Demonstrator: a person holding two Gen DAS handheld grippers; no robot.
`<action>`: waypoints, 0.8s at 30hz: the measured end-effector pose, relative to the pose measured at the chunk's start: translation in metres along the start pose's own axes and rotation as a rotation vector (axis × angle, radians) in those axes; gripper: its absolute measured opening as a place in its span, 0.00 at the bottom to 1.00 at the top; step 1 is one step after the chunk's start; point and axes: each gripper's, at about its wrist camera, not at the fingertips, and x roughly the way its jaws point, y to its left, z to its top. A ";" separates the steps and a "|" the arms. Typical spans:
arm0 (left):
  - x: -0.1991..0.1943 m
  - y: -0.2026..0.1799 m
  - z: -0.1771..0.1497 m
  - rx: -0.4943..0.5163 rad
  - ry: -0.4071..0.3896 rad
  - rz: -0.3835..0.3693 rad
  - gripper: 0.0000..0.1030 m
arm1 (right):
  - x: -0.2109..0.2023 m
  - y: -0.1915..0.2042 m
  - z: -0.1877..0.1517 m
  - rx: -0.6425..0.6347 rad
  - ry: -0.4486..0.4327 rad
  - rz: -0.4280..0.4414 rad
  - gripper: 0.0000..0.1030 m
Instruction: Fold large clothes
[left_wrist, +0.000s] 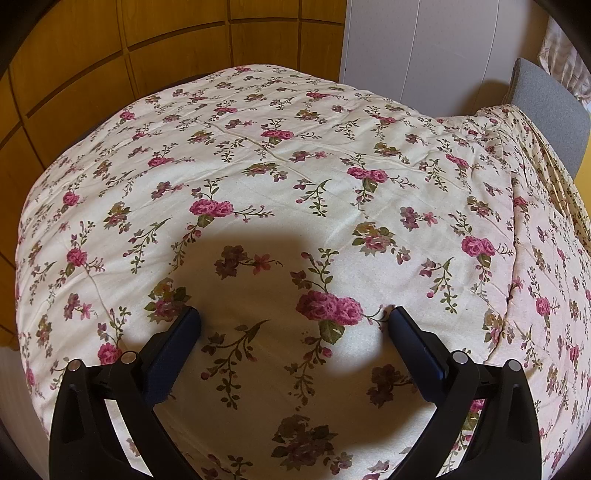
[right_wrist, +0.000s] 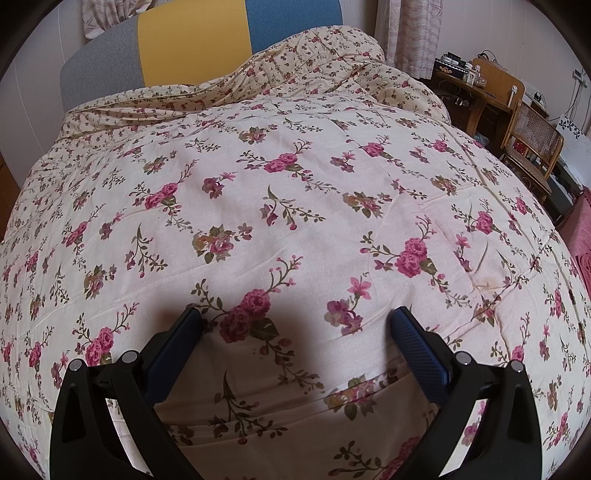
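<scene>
A large cream quilt with pink rose print (left_wrist: 280, 173) lies spread over a bed and fills both views. In the left wrist view a folded edge of it runs down the right side (left_wrist: 511, 280). My left gripper (left_wrist: 293, 317) hovers just above the cloth, open, with nothing between its fingers. In the right wrist view the same quilt (right_wrist: 295, 177) stretches to a bunched part near the headboard (right_wrist: 332, 59). My right gripper (right_wrist: 295, 319) is open over the near part of the quilt, where layered edges (right_wrist: 295, 402) show between the fingers.
A wooden panelled wall (left_wrist: 92, 55) and a white wardrobe door (left_wrist: 424, 44) stand beyond the bed. A grey, yellow and blue headboard (right_wrist: 192, 44) is at the bed's head. A wooden desk (right_wrist: 476, 92) and cane chair (right_wrist: 532, 147) stand at the right.
</scene>
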 end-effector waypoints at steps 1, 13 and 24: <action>0.000 0.000 0.000 0.000 0.000 0.000 0.97 | 0.001 0.001 0.000 0.000 0.000 0.000 0.98; 0.000 0.000 0.000 0.000 0.000 0.000 0.97 | 0.000 0.000 0.000 0.000 0.000 0.000 0.98; 0.000 0.000 0.000 -0.001 0.000 0.000 0.97 | 0.000 0.001 0.001 -0.001 0.000 -0.001 0.98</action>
